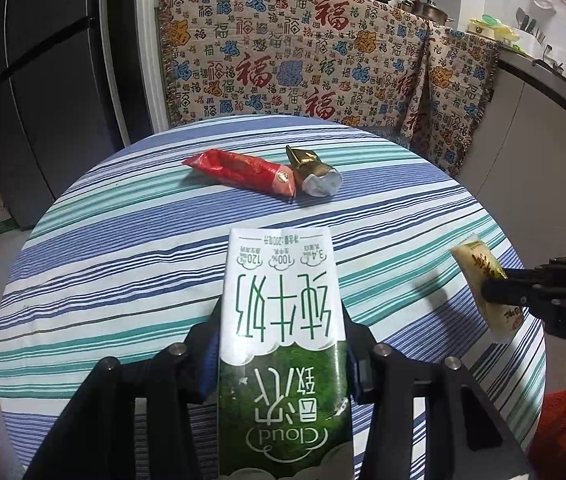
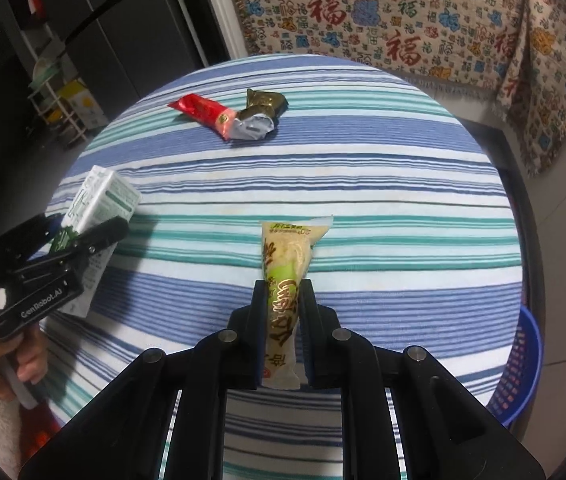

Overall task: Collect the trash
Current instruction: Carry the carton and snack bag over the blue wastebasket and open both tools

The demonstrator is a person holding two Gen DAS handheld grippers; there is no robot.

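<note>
Now each claw grips trash: milk carton, snack wrapper.

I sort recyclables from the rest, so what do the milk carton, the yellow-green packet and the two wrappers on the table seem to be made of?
Milk carton: looks like coated paperboard, with crisp folded edges and a smooth printed face.
Yellow-green packet: probably thin plastic film, semi-translucent with a crimped end.
Red wrapper: glossy crinkled film, plastic or foil-lined.
Gold wrapper: likely metallised foil, with a shiny creased surface and a silver inside.
</note>
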